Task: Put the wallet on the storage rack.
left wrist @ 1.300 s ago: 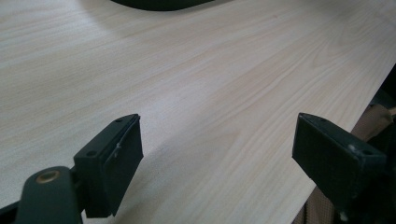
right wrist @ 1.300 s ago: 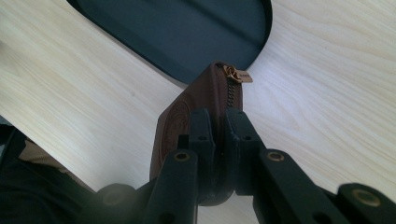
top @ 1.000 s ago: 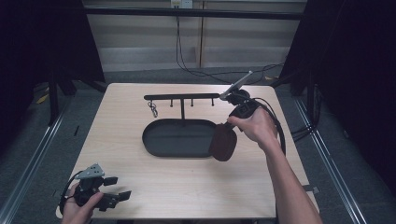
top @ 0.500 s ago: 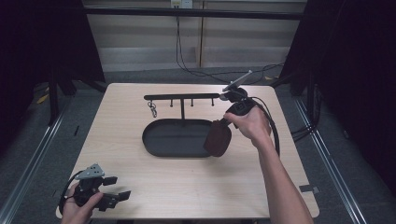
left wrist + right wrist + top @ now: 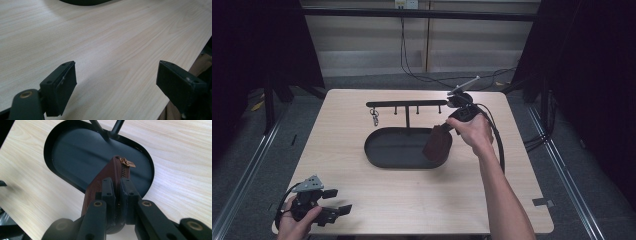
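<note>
My right gripper (image 5: pixel 447 129) (image 5: pixel 117 185) is shut on a brown zip pouch (image 5: pixel 437 144) (image 5: pixel 110 173). The pouch hangs over the right end of a black oval tray (image 5: pixel 382 150) (image 5: pixel 57 137); whether it touches the tray I cannot tell. A gold zip pull (image 5: pixel 127 163) shows at the pouch's far end. From the tray's back rises a black rack with pegs (image 5: pixel 406 104), and a small key ring (image 5: pixel 374 119) hangs near the rack's left end. My left gripper (image 5: pixel 338 212) (image 5: pixel 116 82) rests open at the table's front left corner, with bare wood between its pads.
The light wooden table (image 5: pixel 362 190) ends close to the left gripper at the front. Cables (image 5: pixel 497 135) trail from the right gripper over the table's right side. Dark floor and metal rails surround the table.
My right hand has carried the pouch left and down, from the tray's right rim to over the tray's right end. The left gripper has stayed where it was.
</note>
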A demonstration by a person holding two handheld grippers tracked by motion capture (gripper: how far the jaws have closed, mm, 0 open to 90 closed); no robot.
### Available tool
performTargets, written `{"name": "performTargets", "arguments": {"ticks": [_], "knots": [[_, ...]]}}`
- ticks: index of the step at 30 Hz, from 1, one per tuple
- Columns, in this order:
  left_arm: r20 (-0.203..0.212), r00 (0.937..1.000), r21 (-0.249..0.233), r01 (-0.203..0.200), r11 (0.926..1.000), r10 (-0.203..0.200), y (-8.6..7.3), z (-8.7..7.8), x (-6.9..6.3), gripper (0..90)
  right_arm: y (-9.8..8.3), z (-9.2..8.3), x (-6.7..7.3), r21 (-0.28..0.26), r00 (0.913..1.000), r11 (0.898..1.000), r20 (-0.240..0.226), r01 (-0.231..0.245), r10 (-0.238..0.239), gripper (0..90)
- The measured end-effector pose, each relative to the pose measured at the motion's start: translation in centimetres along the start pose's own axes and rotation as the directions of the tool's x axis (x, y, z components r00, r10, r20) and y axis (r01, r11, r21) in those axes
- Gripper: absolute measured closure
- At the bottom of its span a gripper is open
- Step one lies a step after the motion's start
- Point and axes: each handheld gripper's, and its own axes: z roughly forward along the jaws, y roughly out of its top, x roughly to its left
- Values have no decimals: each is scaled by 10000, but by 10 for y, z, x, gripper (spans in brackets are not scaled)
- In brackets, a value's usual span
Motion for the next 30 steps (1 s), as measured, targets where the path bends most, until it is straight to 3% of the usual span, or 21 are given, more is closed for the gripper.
{"name": "performTargets", "arguments": {"ticks": [7, 12, 18, 30], "knots": [[-21, 10000, 26, 3, 10000, -3, 0, 1, 0, 166, 1, 7, 0, -748, 10000, 9972, -96, 21, -29, 833], [-53, 10000, 3, 33, 10000, -33, 0, 0, 1, 166, 1, 13, -2, -1226, 9990, 9920, -364, -286, 243, 833], [-143, 9999, -41, 49, 10000, -50, 0, 0, 0, 167, -3, 23, -9, -1448, 9946, 9869, -851, -715, 596, 835], [-39, 10000, -37, 83, 10000, -84, 0, 0, 2, 167, -14, 49, -19, -1935, 9907, 9746, -968, -1129, 955, 834]]}}
